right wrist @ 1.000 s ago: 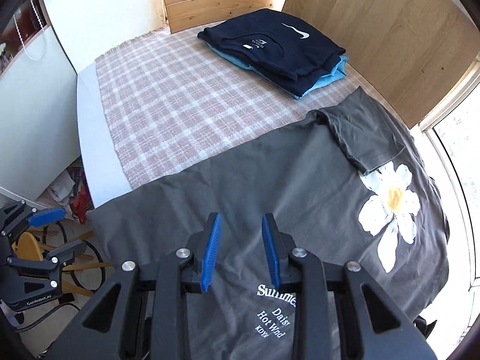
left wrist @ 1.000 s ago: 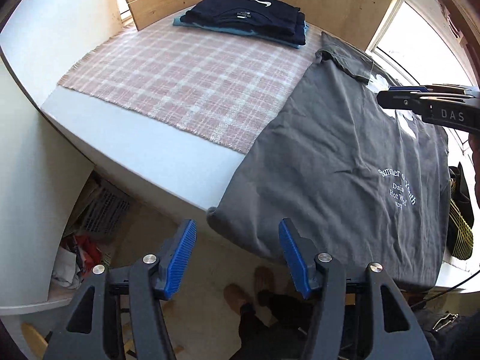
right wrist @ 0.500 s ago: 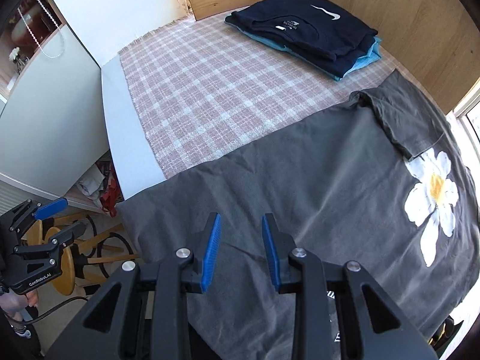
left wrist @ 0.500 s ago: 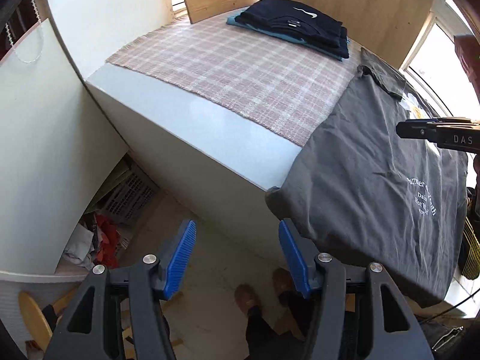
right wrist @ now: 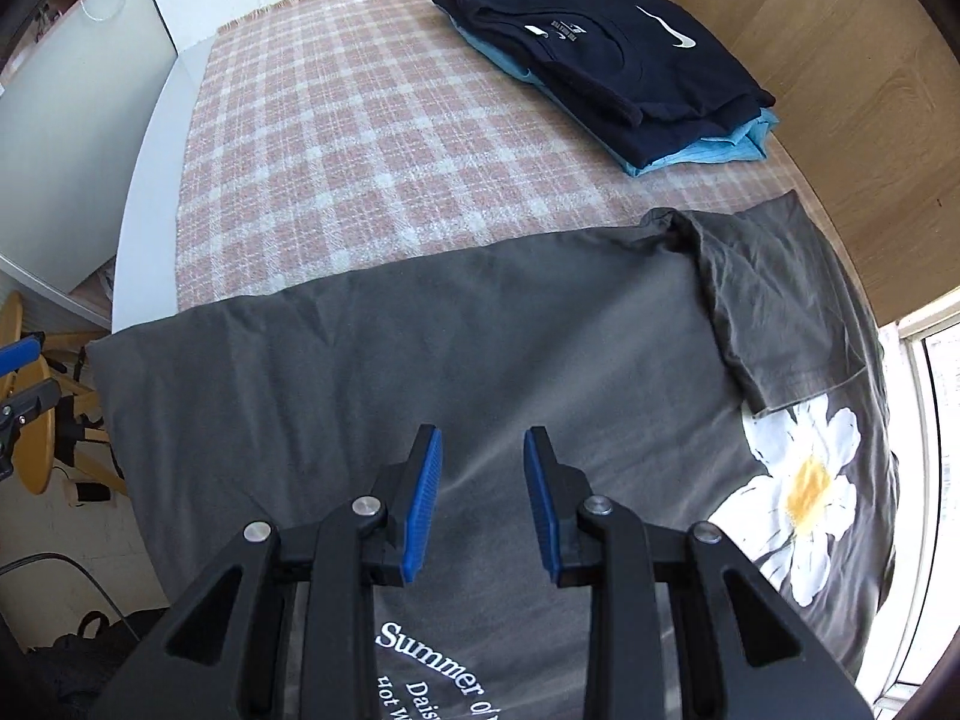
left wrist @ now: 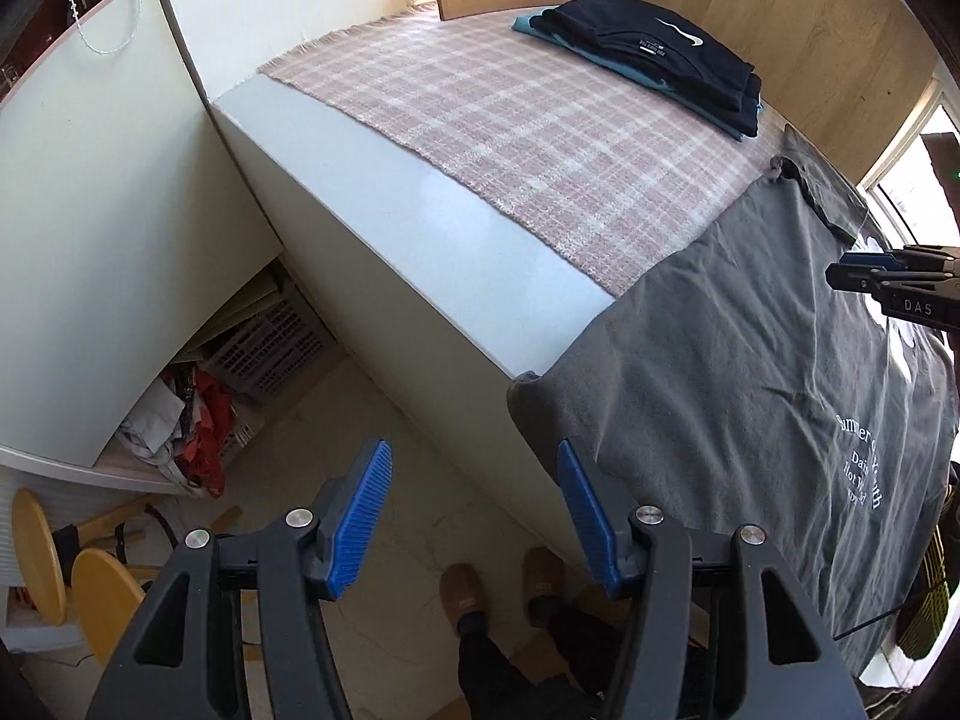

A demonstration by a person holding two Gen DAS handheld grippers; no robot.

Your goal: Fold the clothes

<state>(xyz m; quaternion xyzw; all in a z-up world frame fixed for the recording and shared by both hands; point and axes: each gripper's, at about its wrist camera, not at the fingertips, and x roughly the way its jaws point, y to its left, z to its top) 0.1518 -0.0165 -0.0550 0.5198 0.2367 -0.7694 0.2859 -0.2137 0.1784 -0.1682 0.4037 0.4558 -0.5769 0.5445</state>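
A dark grey T-shirt [right wrist: 480, 360] with a white daisy print [right wrist: 804, 486] and white lettering lies spread on the table, one sleeve folded in over it. Its hem corner hangs over the table's front edge [left wrist: 540, 396]. My left gripper [left wrist: 474, 510] is open and empty, off the table over the floor, left of that corner. My right gripper [right wrist: 483, 501] is open and empty, hovering over the shirt's middle; it also shows in the left wrist view [left wrist: 864, 270].
A stack of folded clothes, navy on top of light blue [right wrist: 624, 60], sits at the back on the pink plaid cloth [right wrist: 360, 138]. Wooden panels [right wrist: 840, 90] rise behind. Stools [left wrist: 90, 588], a basket and the person's slippered feet [left wrist: 498, 588] are on the floor.
My left gripper has pulled back and left, off the table edge over the floor. My right gripper has shifted slightly over the shirt. Both stay open.
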